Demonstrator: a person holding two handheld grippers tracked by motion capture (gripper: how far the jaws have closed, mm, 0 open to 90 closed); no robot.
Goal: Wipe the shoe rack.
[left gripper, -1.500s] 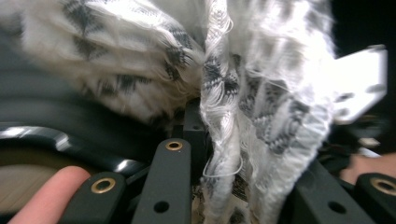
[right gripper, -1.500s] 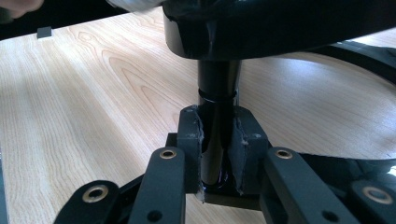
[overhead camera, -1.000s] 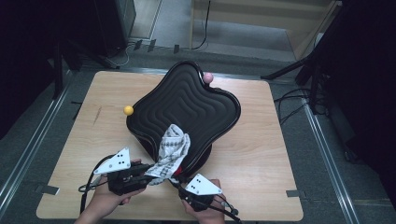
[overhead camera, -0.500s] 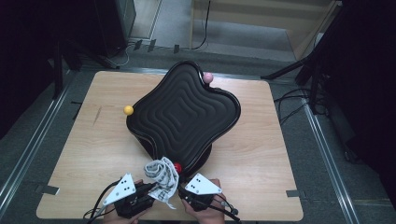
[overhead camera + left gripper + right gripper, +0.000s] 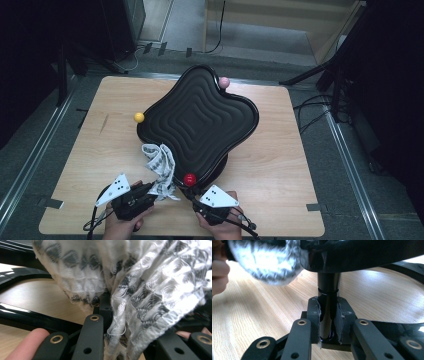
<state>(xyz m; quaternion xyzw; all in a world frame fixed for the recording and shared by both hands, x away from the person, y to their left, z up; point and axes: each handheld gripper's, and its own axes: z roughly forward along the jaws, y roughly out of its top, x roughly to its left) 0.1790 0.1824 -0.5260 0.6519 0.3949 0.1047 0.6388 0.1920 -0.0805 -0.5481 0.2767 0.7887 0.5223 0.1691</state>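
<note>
The work in hand looks like wiping the glossy black wavy-edged tray with ridged concentric grooves (image 5: 200, 125), which stands raised on a short black post (image 5: 328, 297) at the middle of the pale wooden counter (image 5: 280, 160). The left gripper (image 5: 145, 192), at about seven o'clock from the tray's centre, pinches a crumpled white cloth with a grey-black woven pattern (image 5: 160, 167); in the left gripper view the cloth (image 5: 140, 290) bunches up between the jaws and hangs over them. In the high view the cloth lies against the tray's near-left rim and drapes to the counter beside it. The right gripper (image 5: 212, 200), at six o'clock, is pressed together on the post under the tray; the right gripper view shows its pads (image 5: 314, 320) clamped on either side of it, steadying the piece.

Judging from this, the rim at seven o'clock is being worked. The next move calls for drawing the cloth along the edge or up onto the grooved top, keeping the pinch firm while the right gripper keeps the tray from turning.

Small balls sit at the rim: red (image 5: 189, 179), yellow (image 5: 139, 117), pink (image 5: 224, 81).

No brand, label or readable writing is visible; the grey plates on the grippers carry only black dots.
</note>
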